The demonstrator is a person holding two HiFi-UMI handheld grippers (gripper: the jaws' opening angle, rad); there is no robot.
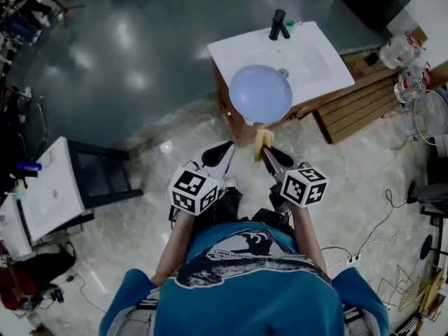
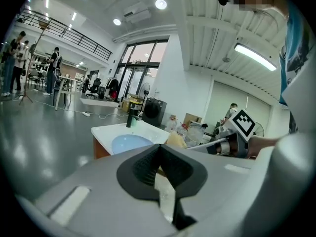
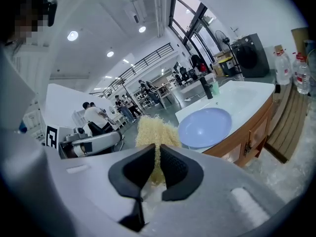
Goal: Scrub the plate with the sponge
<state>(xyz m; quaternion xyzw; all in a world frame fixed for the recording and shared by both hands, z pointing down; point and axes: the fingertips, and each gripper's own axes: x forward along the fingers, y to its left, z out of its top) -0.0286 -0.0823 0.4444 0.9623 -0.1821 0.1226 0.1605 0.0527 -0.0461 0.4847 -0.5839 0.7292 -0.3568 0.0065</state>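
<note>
A pale blue plate (image 1: 260, 93) lies on the front rim of a white sink basin (image 1: 318, 61), overhanging the wooden cabinet; it also shows in the left gripper view (image 2: 129, 143) and the right gripper view (image 3: 205, 126). My right gripper (image 1: 268, 152) is shut on a yellow fibrous sponge (image 1: 262, 142), which sticks up between its pads (image 3: 153, 132). The left gripper (image 1: 225, 151) is shut with nothing in it, its pads meeting (image 2: 159, 149). Both grippers hover side by side over the floor, short of the plate.
A black faucet (image 1: 278, 25) stands at the basin's back. Wooden slats (image 1: 360, 103) and water bottles (image 1: 402, 51) lie to the right of the cabinet. Another white sink unit (image 1: 49, 187) stands at the left. Cables and a power strip (image 1: 353, 261) lie on the floor.
</note>
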